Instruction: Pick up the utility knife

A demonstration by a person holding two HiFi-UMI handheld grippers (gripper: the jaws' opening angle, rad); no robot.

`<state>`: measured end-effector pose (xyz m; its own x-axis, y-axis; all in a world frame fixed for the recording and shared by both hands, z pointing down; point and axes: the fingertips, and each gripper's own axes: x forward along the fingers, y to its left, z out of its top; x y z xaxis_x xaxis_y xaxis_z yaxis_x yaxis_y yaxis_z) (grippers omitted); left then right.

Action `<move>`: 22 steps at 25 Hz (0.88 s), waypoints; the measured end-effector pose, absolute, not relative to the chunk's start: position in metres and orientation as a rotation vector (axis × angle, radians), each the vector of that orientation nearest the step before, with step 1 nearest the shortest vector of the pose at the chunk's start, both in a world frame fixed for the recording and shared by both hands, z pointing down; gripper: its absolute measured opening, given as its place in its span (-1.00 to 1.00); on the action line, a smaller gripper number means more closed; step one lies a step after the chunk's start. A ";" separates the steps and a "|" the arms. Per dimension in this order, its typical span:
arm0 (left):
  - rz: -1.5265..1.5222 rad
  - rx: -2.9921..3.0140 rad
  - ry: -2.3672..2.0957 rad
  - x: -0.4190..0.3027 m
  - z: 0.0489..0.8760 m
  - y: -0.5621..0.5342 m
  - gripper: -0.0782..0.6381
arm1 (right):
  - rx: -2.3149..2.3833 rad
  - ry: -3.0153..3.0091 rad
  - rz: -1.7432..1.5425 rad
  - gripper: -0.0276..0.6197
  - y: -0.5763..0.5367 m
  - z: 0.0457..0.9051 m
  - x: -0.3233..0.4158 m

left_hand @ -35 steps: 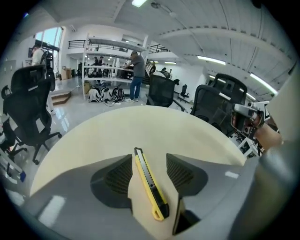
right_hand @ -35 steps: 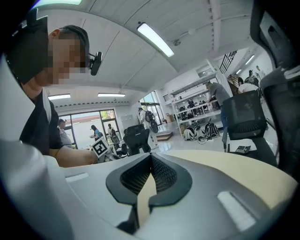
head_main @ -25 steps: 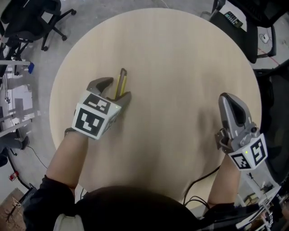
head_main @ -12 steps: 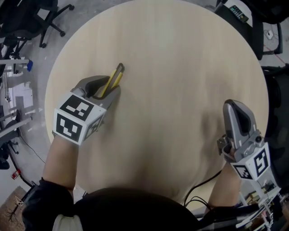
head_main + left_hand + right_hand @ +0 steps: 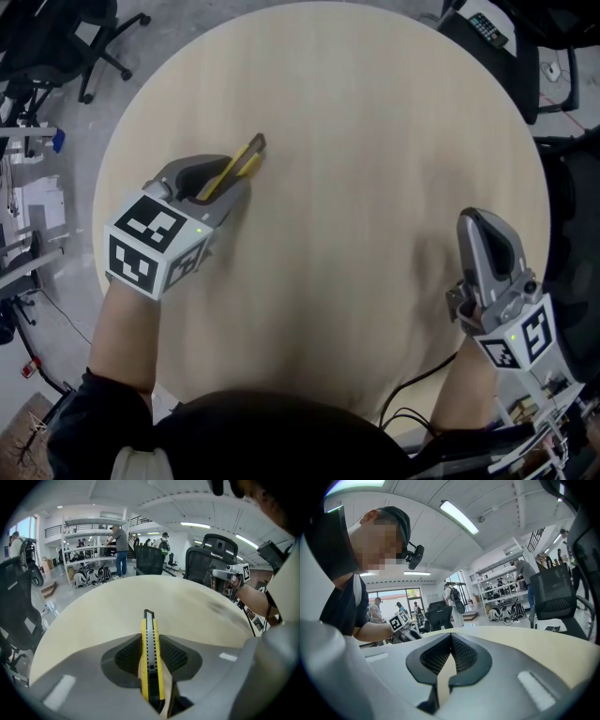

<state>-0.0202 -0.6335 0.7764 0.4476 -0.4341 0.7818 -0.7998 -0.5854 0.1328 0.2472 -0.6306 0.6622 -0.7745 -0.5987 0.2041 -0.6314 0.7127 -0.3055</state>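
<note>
Since a second ago the utility knife (image 5: 234, 167) has been swung from lying nearly straight up the head view to a slant with its tip toward the upper right, and the left gripper (image 5: 232, 173) has been drawn slightly toward the left rim of the round table (image 5: 375, 131), its jaws having just been closing round the knife. The yellow-and-black knife (image 5: 151, 660) is now pinched between the ribbed pads of that gripper (image 5: 151, 654), with its front end projecting past the jaw tips over the left part of the pale wooden table (image 5: 108, 611); whether it is clear of the tabletop cannot be told. The marker cube (image 5: 155, 246) of the left gripper is seen just inside the table's left edge, above the person's forearm (image 5: 127, 323). The right gripper (image 5: 480, 223) is held at the near right edge of the table, well apart from the knife, and in its own view its jaws (image 5: 451, 637) are pressed together at the tips with nothing between them. A black office chair (image 5: 56, 37) is seen on the grey floor beyond the table's upper left rim.
</note>
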 end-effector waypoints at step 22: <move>0.410 2.446 -1.092 -0.032 0.560 -0.593 -0.46 | 1.163 -2.777 0.486 -0.87 -0.539 0.513 0.227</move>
<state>-0.0322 -0.5934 0.5599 0.6465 -0.6309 0.4290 -0.7574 -0.5983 0.2615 0.2266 -0.5385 0.5129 -0.7058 -0.6782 0.2047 -0.7074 0.6593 -0.2548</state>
